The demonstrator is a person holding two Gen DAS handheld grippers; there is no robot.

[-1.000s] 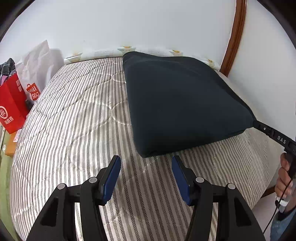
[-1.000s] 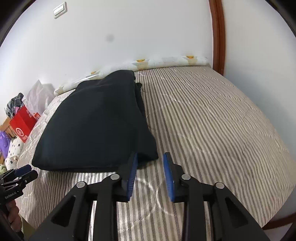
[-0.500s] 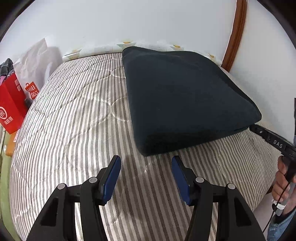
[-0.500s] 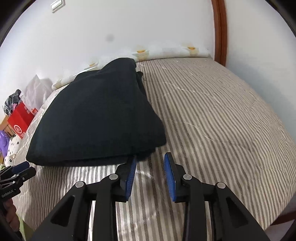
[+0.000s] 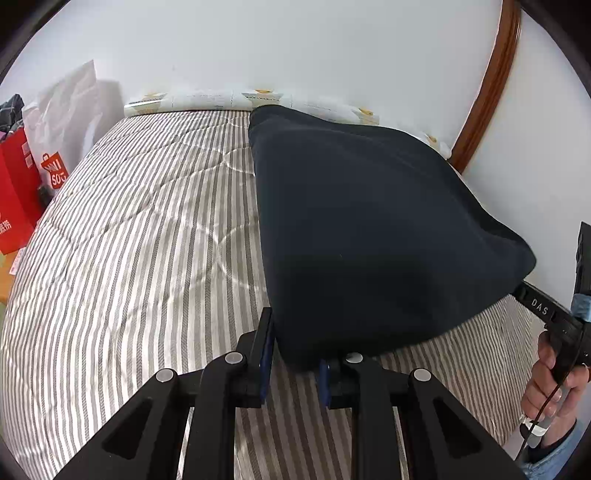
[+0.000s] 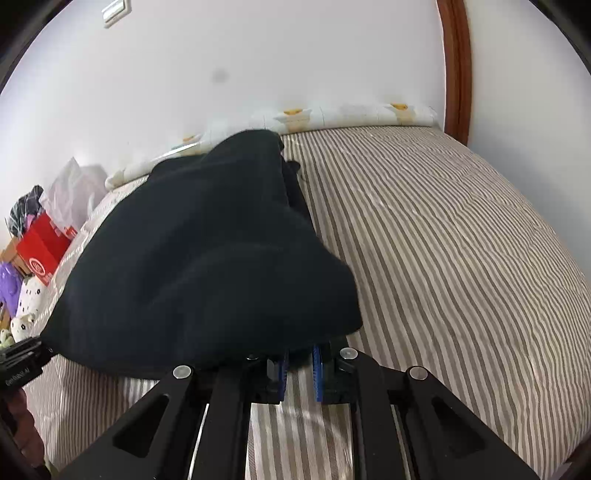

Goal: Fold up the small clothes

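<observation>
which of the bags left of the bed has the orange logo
The white paper bag, standing behind the red bag, which is solid red with white print.

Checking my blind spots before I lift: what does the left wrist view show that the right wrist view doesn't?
Left wrist only: the right hand and a white shopping bag. Right wrist only: a wall switch and plush toys. Both show the dark garment on the striped mattress, the left gripper and right gripper having just been closing on its near corners.
</observation>
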